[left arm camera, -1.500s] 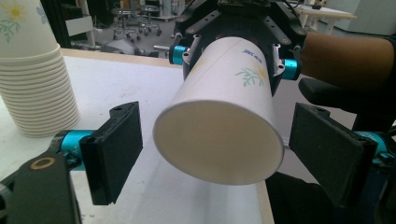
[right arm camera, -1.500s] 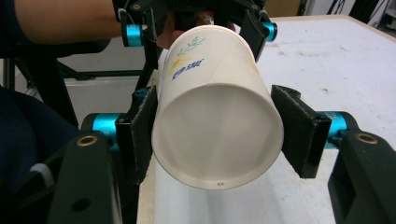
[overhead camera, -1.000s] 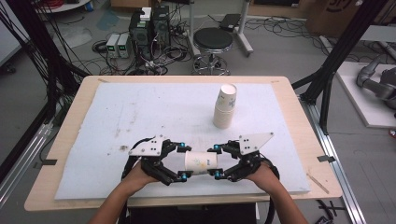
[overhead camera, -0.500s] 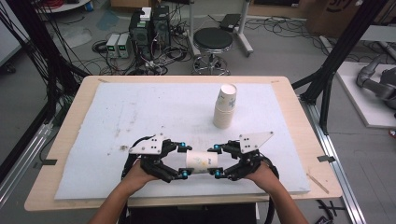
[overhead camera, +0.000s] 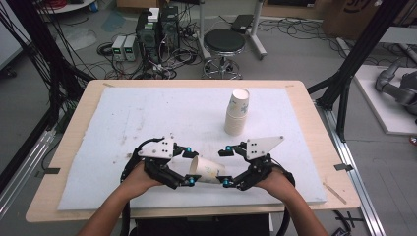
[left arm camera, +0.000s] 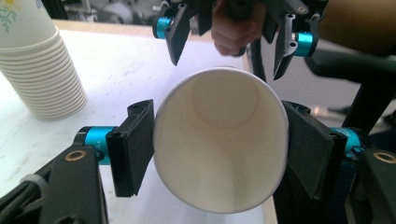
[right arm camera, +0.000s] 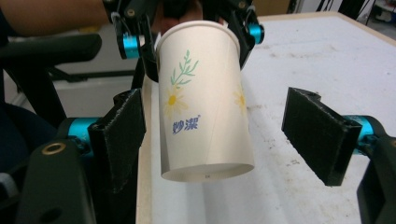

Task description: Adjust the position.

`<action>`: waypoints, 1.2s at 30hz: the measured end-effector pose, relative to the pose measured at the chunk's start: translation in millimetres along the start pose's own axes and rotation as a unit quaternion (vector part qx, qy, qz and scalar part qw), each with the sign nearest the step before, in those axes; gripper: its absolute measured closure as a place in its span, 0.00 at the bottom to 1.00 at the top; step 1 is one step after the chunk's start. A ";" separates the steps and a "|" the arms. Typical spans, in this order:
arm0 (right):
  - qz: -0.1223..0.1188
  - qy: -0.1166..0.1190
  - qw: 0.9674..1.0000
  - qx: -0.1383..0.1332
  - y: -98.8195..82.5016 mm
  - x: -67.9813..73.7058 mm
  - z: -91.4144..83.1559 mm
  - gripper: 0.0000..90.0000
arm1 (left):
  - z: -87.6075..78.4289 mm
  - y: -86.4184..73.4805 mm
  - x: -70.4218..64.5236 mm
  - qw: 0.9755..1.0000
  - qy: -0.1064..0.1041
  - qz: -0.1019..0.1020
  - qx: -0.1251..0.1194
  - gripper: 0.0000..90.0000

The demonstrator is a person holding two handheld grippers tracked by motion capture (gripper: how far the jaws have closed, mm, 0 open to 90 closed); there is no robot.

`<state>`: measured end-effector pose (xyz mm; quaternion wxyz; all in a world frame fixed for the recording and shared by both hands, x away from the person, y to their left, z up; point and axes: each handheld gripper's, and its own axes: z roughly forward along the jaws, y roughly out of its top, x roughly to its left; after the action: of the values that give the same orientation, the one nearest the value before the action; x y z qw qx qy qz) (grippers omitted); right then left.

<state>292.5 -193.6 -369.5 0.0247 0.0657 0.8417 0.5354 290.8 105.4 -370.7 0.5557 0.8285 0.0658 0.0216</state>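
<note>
A white paper cup (overhead camera: 207,170) with a daisy print lies on its side between my two grippers, a little above the white mat (overhead camera: 147,113). My left gripper (overhead camera: 191,167) is shut on its rim end; in the left gripper view the pads (left arm camera: 135,147) press both sides of the cup (left arm camera: 219,140), having just been closing on it. My right gripper (overhead camera: 225,167) stands open around the cup's base. In the right gripper view the cup (right arm camera: 201,116) hangs between the spread pads (right arm camera: 317,135), apart from both; these jaws have just been opening.
A stack of several nested paper cups (overhead camera: 236,113) stands upright on the mat, behind and to the right of the grippers, and at the top left in the left gripper view (left arm camera: 32,70). The table's wooden front edge (overhead camera: 172,211) runs close below the hands.
The right gripper's jaws have spread away from the cup's base. The left gripper has closed on the rim end and lifted it slightly, so the cup now tilts.
</note>
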 end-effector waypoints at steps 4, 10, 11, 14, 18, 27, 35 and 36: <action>-0.026 -0.011 0.999 0.044 8.1 2.5 8.5 0.25 | -1.9 8.5 0.3 0.999 0.008 0.011 0.042 0.34; -0.048 -0.027 0.994 0.090 15.6 4.3 18.7 0.25 | -2.2 22.3 1.0 0.993 0.021 0.012 0.112 0.34; -0.051 -0.031 0.993 0.097 16.8 4.0 20.7 0.25 | -2.2 24.5 1.3 0.992 0.022 0.015 0.122 0.34; -0.057 -0.037 0.991 0.111 20.1 3.3 25.9 0.25 | -2.8 30.8 1.9 0.989 0.027 0.015 0.143 0.34; -0.059 -0.035 0.990 0.125 23.6 3.3 31.3 0.25 | -4.1 38.3 3.9 0.986 0.031 0.021 0.165 0.34; -0.069 -0.032 0.986 0.149 27.0 1.5 44.7 0.25 | 0.4 49.0 5.6 0.979 0.031 0.020 0.201 0.33; -0.075 -0.030 0.983 0.164 28.8 2.1 54.7 0.27 | 7.3 54.9 5.0 0.975 0.030 0.022 0.219 0.33; -0.074 -0.029 0.983 0.166 28.6 2.3 56.0 0.27 | 7.9 55.0 4.8 0.975 0.030 0.022 0.221 0.33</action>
<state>298.9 -131.1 -367.4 0.0774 0.0220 0.9202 0.3831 301.1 78.3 -323.0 0.3560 0.9310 0.0673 0.0440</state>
